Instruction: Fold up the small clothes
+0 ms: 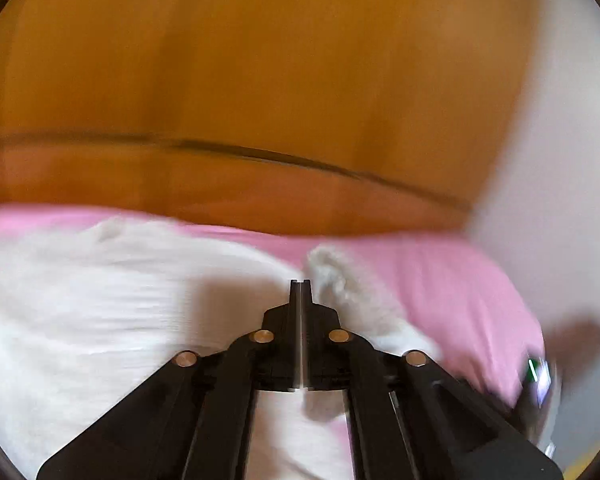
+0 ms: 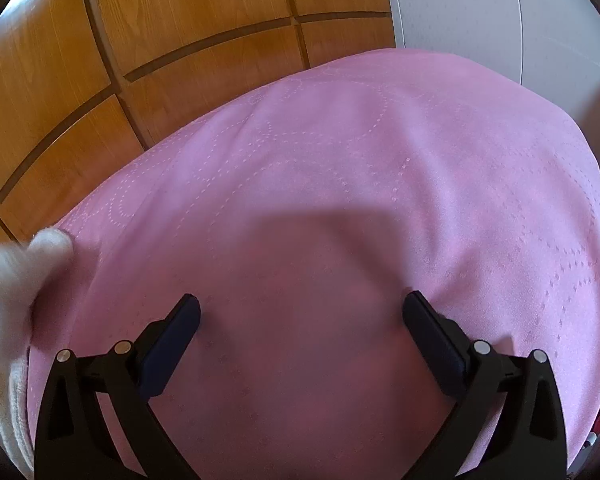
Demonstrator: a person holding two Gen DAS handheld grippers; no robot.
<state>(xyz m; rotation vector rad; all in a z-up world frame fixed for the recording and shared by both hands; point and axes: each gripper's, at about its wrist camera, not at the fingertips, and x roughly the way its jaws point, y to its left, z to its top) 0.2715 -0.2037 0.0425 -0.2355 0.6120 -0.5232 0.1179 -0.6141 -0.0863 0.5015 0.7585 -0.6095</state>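
Home bedroom: pink quilted bedspread (image 2: 340,160), wooden panelled wardrobe (image 2: 180,20) behind.

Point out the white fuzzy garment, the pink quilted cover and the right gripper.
white fuzzy garment (image 1: 100,312), left wrist view, its broad middle
pink quilted cover (image 2: 340,152), right wrist view, bare stitched top
right gripper (image 2: 302,316), right wrist view, between open fingers

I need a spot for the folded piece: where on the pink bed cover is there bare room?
The pink cover lies bare ahead of the open right gripper, out to the wooden panels and white wall. It is crowded at the left edge, where the white clothes lie under the shut left gripper.
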